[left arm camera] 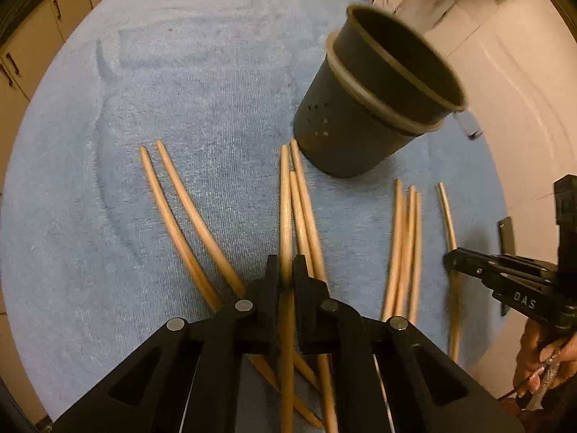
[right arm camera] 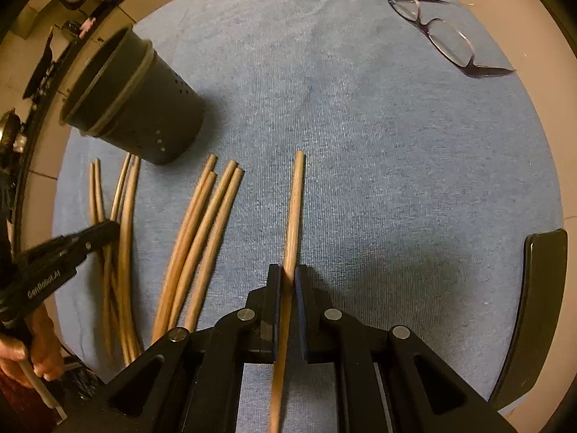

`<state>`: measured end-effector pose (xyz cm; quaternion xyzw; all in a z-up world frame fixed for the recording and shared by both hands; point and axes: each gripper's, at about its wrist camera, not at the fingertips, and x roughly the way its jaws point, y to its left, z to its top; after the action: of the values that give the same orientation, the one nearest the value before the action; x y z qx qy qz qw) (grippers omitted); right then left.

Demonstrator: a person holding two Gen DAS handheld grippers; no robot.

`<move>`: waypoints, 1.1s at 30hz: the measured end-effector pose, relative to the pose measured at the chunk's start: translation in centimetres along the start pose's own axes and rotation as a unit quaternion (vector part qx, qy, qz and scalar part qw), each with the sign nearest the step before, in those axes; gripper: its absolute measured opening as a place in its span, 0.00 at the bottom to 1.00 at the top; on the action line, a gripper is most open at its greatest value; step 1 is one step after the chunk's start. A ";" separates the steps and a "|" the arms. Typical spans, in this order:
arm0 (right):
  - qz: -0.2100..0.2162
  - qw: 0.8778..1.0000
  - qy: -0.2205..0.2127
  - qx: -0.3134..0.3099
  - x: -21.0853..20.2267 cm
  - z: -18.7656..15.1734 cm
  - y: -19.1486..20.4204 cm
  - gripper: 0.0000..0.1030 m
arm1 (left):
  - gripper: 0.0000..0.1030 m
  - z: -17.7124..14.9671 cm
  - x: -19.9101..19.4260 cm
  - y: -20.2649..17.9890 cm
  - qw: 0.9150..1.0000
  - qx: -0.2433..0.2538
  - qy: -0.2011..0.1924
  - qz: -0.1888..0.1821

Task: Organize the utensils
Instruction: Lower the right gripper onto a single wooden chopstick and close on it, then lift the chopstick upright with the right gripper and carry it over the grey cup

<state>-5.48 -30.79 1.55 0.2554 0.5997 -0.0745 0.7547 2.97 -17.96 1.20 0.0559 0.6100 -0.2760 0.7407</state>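
each tool, left tool and right tool, is clamped on one tan wooden chopstick near its end; lifting may swing it against the dark perforated plastic holder ahead.

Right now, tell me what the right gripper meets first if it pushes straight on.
Probably only the blue towel: the right gripper, shut on a chopstick, points steeply down at bare cloth.

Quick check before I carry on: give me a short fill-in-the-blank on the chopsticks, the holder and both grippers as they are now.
1. Each gripper, left gripper and right gripper, is shut on one ____.
2. The dark utensil holder stands on the ____ towel.
3. Inside, the holder is ____.
4. The ____ lie at the towel's far edge, in the right wrist view.

Missing: chopstick; blue; empty; eyeglasses
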 end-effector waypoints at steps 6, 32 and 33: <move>0.019 0.999 -0.049 -0.006 -3.1 -0.4 0.6 0.07 | 0.07 -0.3 -3.5 -0.3 0.998 -0.002 -0.055 -0.024; 0.058 0.971 -0.229 -0.031 -13.9 -5.0 2.5 0.07 | 0.07 -5.6 -15.5 -0.1 0.984 0.030 -0.169 -0.039; 0.058 0.971 -0.231 -0.030 -14.0 -4.9 2.5 0.07 | 0.07 -5.6 -15.6 -0.2 0.984 0.030 -0.171 -0.038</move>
<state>-12.49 -28.99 14.81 0.2430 0.3948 -0.0696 0.8833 -3.65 -10.40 14.42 0.0070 0.4678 -0.3280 0.8207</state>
